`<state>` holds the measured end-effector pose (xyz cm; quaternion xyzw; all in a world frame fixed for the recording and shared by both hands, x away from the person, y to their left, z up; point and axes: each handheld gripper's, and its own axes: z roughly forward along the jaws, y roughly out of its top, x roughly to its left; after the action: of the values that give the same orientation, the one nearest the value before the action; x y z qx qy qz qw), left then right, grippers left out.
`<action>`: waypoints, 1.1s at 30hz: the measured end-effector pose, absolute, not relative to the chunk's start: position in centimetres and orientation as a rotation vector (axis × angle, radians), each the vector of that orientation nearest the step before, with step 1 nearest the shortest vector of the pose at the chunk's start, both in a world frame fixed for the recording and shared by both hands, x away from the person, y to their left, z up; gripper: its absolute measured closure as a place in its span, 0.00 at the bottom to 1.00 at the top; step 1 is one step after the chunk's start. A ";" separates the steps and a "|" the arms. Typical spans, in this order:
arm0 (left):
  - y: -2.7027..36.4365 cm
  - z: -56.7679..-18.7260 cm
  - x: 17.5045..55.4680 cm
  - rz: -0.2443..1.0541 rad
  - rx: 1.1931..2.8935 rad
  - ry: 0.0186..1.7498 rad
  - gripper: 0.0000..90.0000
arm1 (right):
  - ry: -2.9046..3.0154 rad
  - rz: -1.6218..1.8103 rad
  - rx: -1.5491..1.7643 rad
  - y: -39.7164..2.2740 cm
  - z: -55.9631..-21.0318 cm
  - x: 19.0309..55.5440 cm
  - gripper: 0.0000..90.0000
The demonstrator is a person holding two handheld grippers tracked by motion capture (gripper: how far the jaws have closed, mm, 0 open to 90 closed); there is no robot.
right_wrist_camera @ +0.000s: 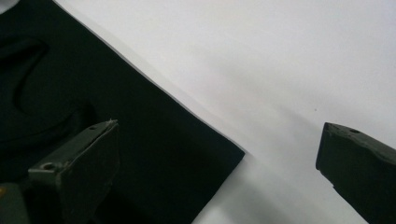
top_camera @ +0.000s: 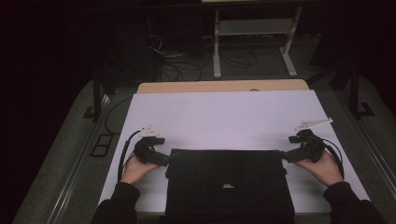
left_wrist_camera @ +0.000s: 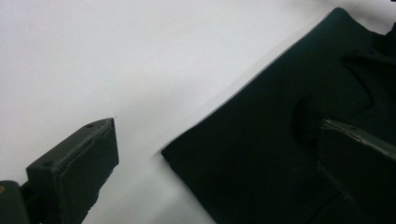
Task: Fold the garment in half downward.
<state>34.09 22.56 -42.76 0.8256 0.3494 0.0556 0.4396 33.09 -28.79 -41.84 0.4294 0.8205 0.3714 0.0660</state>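
Right, one black cloth [top_camera: 229, 184] lies folded at the table's [top_camera: 224, 112] six o'clock, long axis nine to three; two grippers, left [top_camera: 161, 159] and right [top_camera: 286, 157], jaws apart, straddle its far corners.

Beyond your white-topped table [top_camera: 224, 112], a pale metal stand [top_camera: 254, 28] sits on the dark floor, with cables [top_camera: 187, 65] tangled just left of that stand.
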 end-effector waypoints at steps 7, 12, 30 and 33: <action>22.6 -43.3 34.7 0.126 2.059 0.880 0.00 | 2.499 1.104 1.295 -28.7 -42.2 33.5 0.03; 22.6 -43.7 35.1 0.112 2.075 0.886 0.00 | 2.528 1.100 1.289 -28.7 -42.6 33.9 0.07; 22.8 -44.7 36.1 0.053 2.103 0.897 0.06 | 2.590 1.085 1.294 -28.9 -43.5 34.5 0.31; 22.9 -44.7 36.2 0.044 2.111 0.897 0.09 | 2.572 1.102 1.327 -28.9 -43.6 34.6 0.39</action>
<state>36.19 22.85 -44.67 0.8387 0.3565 0.0174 0.4114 34.57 -28.92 -43.64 0.4283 0.8303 0.3558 0.0221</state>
